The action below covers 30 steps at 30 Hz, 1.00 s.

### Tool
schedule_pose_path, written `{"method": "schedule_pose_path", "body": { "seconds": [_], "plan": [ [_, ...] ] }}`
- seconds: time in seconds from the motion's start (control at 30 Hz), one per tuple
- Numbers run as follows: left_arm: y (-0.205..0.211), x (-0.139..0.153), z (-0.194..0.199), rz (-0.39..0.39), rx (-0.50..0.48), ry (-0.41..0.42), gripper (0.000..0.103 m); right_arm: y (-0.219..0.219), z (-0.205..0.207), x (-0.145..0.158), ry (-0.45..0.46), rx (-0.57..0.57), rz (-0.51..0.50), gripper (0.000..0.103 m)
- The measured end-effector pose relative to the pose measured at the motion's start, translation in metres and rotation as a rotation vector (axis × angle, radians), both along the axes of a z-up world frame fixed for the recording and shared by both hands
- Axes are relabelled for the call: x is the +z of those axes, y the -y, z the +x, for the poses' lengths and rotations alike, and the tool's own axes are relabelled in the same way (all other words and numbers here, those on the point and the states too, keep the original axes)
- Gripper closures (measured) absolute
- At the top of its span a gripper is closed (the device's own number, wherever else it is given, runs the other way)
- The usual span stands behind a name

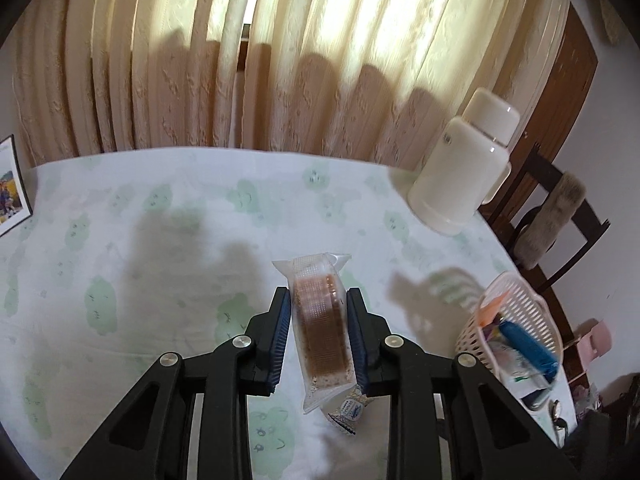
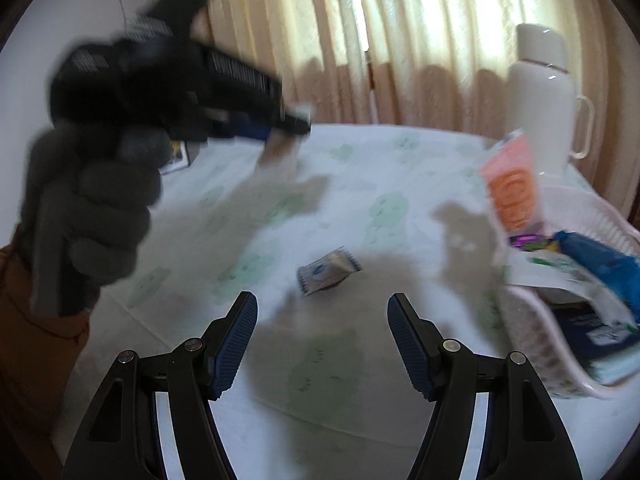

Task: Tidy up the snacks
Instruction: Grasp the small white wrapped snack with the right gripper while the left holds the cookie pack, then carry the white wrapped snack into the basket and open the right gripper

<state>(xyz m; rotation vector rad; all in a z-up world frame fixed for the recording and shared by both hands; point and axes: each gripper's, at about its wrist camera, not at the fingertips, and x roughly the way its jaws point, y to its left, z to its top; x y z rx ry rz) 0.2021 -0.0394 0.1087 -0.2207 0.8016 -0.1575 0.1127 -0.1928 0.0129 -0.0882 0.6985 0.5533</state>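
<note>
Left tool (image 1: 318, 300) was clamped on a clear-wrapped snack pack (image 1: 322, 328) with brown wafers or cookies inside, pads pressing both long sides, the pack lengthwise between the fingers and lifted off the table (image 1: 180, 208). In the right wrist view the same tool showed up blurred at upper left, held by a grey-gloved hand (image 2: 92, 216) with a brown sleeve, the pack's pale end poking out below it. Right tool (image 2: 322, 308) had its fingers apart with nothing between them, hovering over the table. A small blue-and-white sachet (image 2: 328, 271) lay flat on the green-patterned cloth, just beyond the right tool's tips and roughly centred between them; in the left wrist view it sat beneath the near end of the held pack. The pink slotted basket (image 2: 592, 384) sat at the right edge of the table, already carrying several packets: an orange-and-white one (image 2: 512, 188) standing up at its far-left corner, a blue one (image 2: 600, 264) lying across, plus white and dark ones I couldn't read. A white thermos (image 1: 464, 164) with a side handle stood at the far right of the table, beyond the basket. A framed photo (image 1: 10, 188) was at the far left edge. Cream curtains (image 1: 280, 52) hung behind the table; a dark wooden chair (image 1: 560, 216) stood to the right of it.
</note>
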Motion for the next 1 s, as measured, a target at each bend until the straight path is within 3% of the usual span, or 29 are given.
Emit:
{"method": "schedule_pose_path", "body": {
  "seconds": [0.3,0.63,0.7,0.77,1.0],
  "plan": [
    [-0.014,0.020,-0.007,-0.050,0.006,0.032,0.078,-0.021,0.056,-0.008,-0.113,-0.006,-0.026,0.035],
    [-0.023,0.030,-0.014,-0.070,0.020,0.055,0.078,-0.054,0.074,-0.027,-0.130,0.009,-0.186,0.035],
    [-0.023,0.030,-0.015,-0.071,0.019,0.055,0.078,-0.056,0.072,-0.028,-0.116,-0.010,-0.213,0.040],
    [-0.023,0.031,-0.015,-0.070,0.015,0.058,0.078,-0.057,0.071,-0.028,-0.108,-0.028,-0.221,0.054],
    [-0.019,0.032,-0.018,-0.064,0.001,0.065,0.078,-0.041,0.059,-0.020,-0.102,-0.071,-0.146,0.058]
  ]
}}
